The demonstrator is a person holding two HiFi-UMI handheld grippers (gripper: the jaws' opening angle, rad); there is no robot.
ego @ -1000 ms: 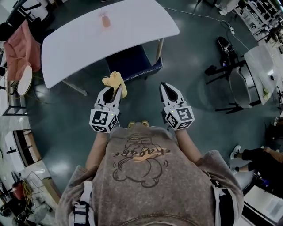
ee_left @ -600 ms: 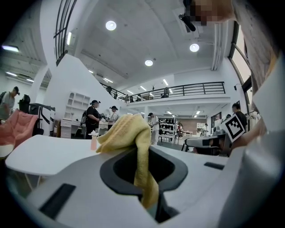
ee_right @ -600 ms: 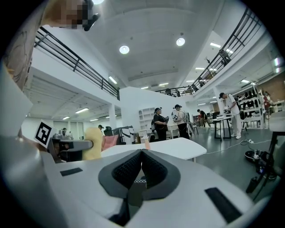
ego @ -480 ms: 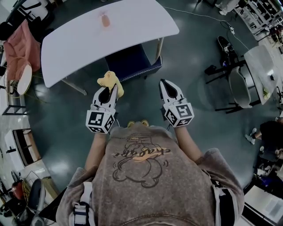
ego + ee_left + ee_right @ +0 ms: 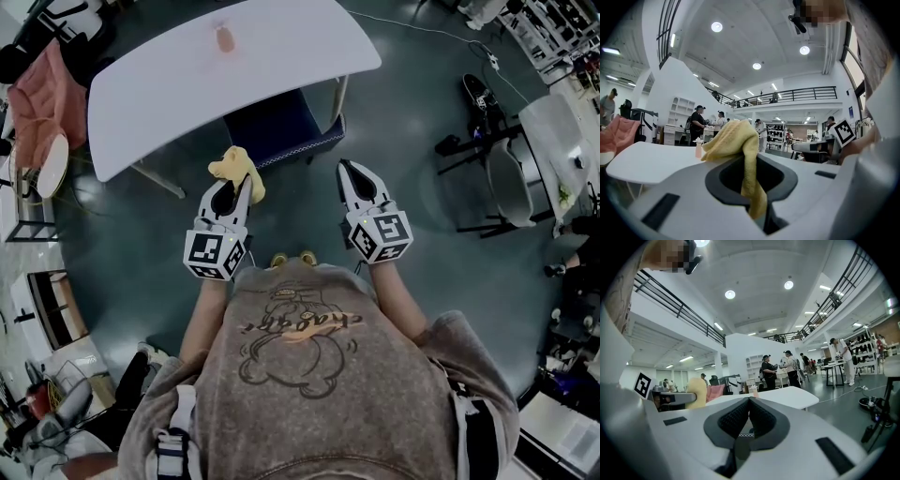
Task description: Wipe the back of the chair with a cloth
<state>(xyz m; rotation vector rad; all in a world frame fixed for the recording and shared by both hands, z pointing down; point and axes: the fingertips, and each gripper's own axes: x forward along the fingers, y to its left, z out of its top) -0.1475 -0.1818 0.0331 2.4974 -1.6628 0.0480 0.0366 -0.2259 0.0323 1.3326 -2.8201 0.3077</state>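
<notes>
Cloth (image 5: 234, 167) hangs clamped in the left gripper (image 5: 236, 191) near the blue chair (image 5: 281, 131); the right gripper (image 5: 349, 174) is closed, empty.

Just counting: one crumpled yellow cloth (image 5: 236, 169), one dark-blue padded chair (image 5: 281, 131), one curved white table (image 5: 187, 84), one small pink bottle (image 5: 224, 39), two grippers: left gripper (image 5: 244, 185), right gripper (image 5: 344, 167).

We wear a grey-brown cartoon-print sweatshirt (image 5: 309, 375); our left claw (image 5: 244, 185) and right claw (image 5: 346, 167) are white, black-lined, each bearing a marker cube (image 5: 216, 256).
</notes>
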